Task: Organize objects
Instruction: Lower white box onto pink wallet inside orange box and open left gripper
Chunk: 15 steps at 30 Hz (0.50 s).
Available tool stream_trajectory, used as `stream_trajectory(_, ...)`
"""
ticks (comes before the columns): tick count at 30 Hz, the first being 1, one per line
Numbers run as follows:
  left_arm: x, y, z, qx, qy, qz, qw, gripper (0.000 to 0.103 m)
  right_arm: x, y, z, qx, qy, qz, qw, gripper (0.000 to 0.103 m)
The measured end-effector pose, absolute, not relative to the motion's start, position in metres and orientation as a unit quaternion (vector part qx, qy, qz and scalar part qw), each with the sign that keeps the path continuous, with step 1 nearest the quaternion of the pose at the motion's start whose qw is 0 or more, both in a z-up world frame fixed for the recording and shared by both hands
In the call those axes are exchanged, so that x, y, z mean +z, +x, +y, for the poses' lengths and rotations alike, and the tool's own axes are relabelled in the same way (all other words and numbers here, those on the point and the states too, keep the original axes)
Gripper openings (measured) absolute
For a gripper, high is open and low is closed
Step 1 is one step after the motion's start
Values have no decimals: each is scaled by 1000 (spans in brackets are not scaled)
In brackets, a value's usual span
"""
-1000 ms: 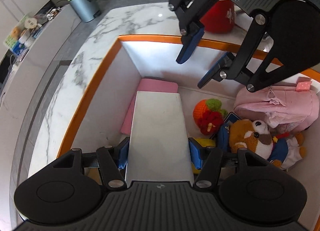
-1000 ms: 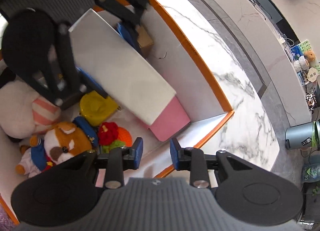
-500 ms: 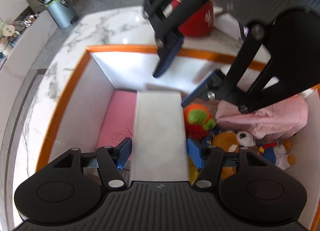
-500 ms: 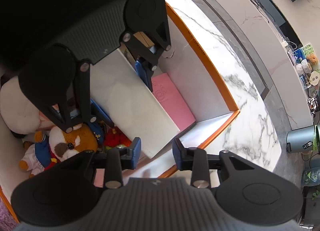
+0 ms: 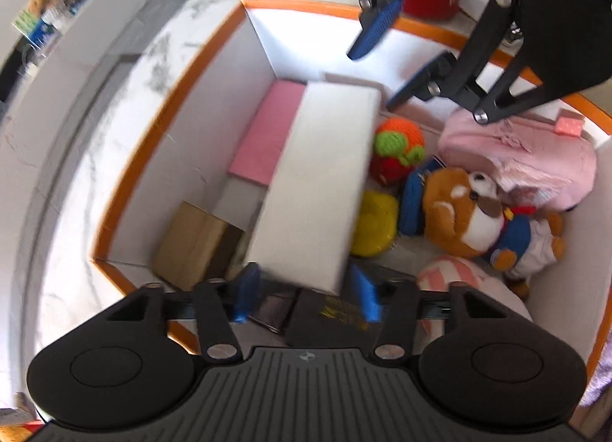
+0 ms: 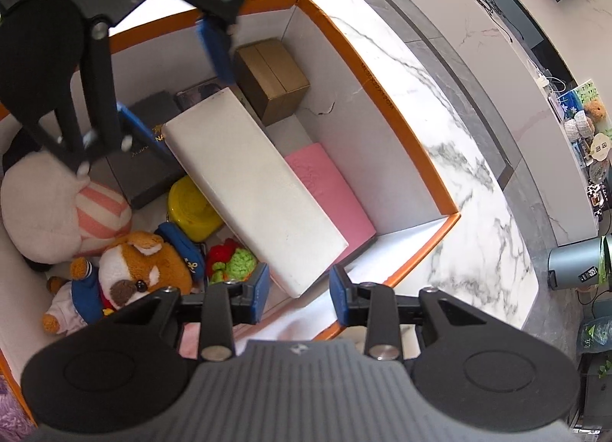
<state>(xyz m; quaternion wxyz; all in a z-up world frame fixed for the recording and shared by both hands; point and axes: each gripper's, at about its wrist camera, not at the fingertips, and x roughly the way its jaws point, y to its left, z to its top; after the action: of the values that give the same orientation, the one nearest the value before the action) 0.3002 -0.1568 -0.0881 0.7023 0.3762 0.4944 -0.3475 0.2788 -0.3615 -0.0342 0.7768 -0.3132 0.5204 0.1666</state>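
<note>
Orange-rimmed bin (image 6: 401,113) holds white box (image 6: 252,189), plush toys; both tools spread apart.

Left wrist view: taken from above the orange-rimmed box (image 5: 160,143), facing steeply down into it, with the left gripper (image 5: 306,294) at the bottom edge; the right gripper (image 5: 397,71) is seen opposite, at the top

Right wrist view: taken from the far end of the same box (image 6: 401,109), also aimed steeply down (and back toward the other camera), with the left gripper (image 6: 168,86) seen at upper left

Nearness: both are held close over the box

Shared part: white slab (image 5: 321,182) (image 6: 252,189), pink pad (image 5: 267,136) (image 6: 329,189), dog plush (image 5: 470,212) (image 6: 134,270), marble counter (image 5: 76,159) (image 6: 478,212)
</note>
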Motion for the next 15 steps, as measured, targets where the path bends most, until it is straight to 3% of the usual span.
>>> stream_trajectory(5,-91,310,-151,-358,357,495,706,27,-29,274,-358,163,-312,523,776,36)
stream_trajectory(15,-89,313,-149,-349,333,503,718,31,-28,276,-359,152,-295,529,781,36)
